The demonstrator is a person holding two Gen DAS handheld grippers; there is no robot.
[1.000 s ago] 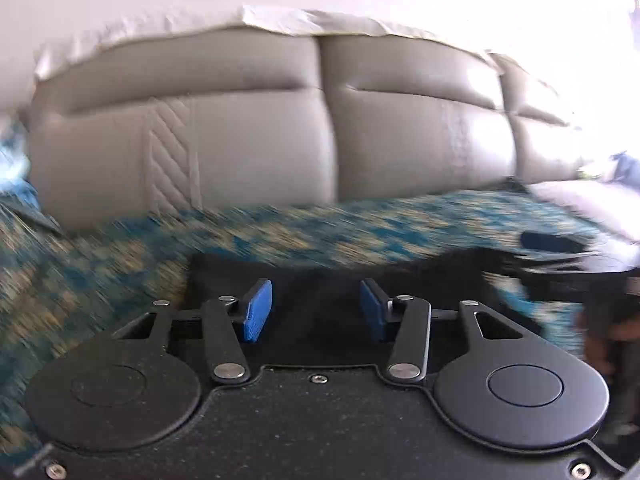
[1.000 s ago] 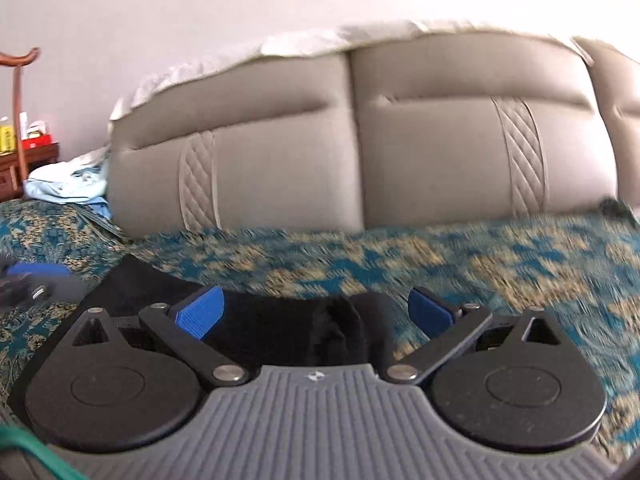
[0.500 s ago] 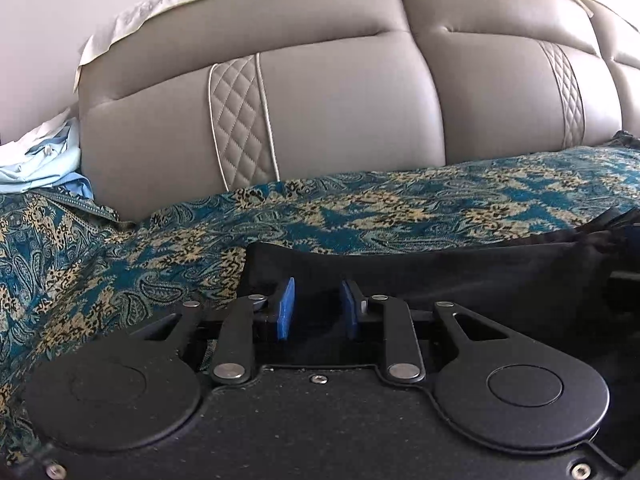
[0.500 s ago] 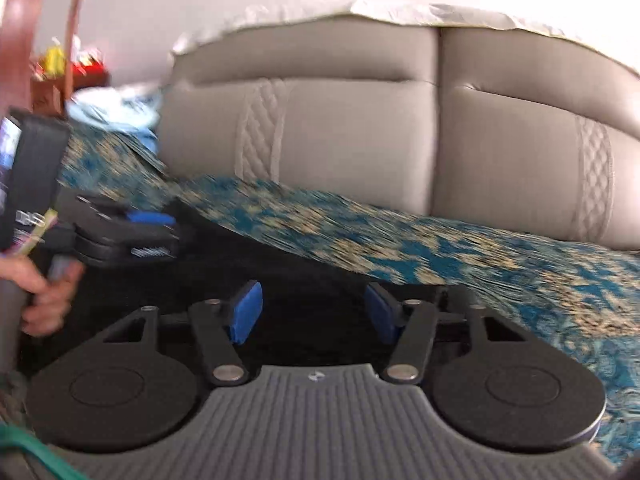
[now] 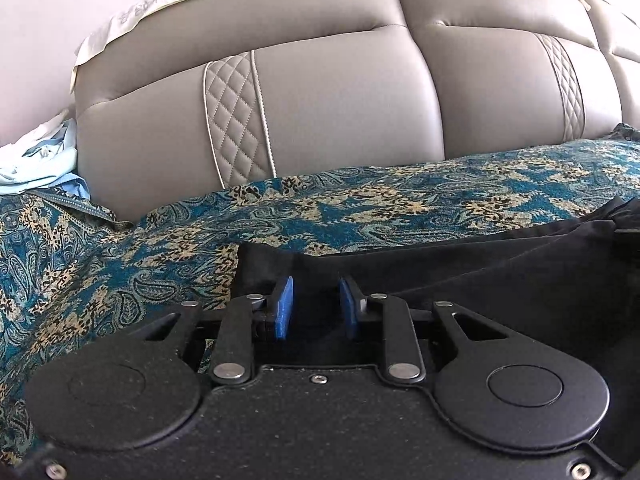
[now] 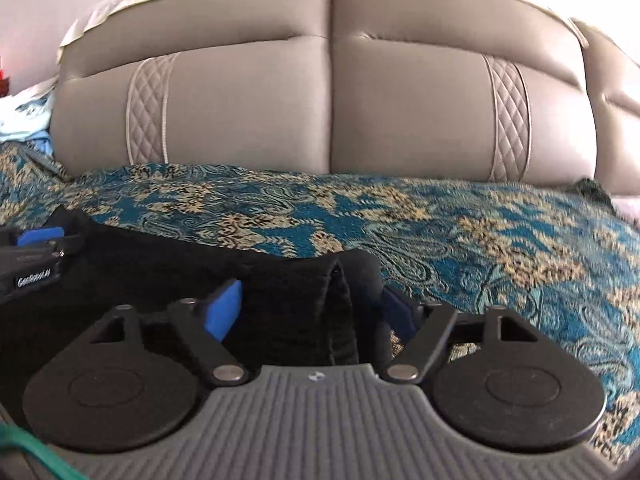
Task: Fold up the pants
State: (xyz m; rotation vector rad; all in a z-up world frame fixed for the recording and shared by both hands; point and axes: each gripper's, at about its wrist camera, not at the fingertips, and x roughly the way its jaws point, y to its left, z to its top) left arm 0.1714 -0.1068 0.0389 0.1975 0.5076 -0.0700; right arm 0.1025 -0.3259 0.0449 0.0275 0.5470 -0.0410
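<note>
Black pants [image 5: 500, 280] lie on a teal patterned bedspread [image 5: 360, 208]. In the left wrist view my left gripper [image 5: 315, 304] sits at the pants' far left corner. Its blue pads stand close together with dark cloth pinched between them. In the right wrist view the pants [image 6: 160, 272] run leftward from a thick folded end. My right gripper [image 6: 310, 312] straddles that end and its jaws are opening. The fold bulges between the pads and hides part of the right one. My left gripper [image 6: 36, 240] shows at the left edge of that view.
A grey padded headboard [image 5: 340, 100] with quilted stripes rises behind the bed, with a white cloth [image 5: 132, 16] draped over its top. Crumpled light blue clothes [image 5: 36, 160] lie at the far left. Bedspread [image 6: 500, 248] stretches to the right of the pants.
The left gripper came down onto the pants' corner and its jaws narrowed, then held still. The right view swung; its jaws narrowed onto the fold and then widened again.
</note>
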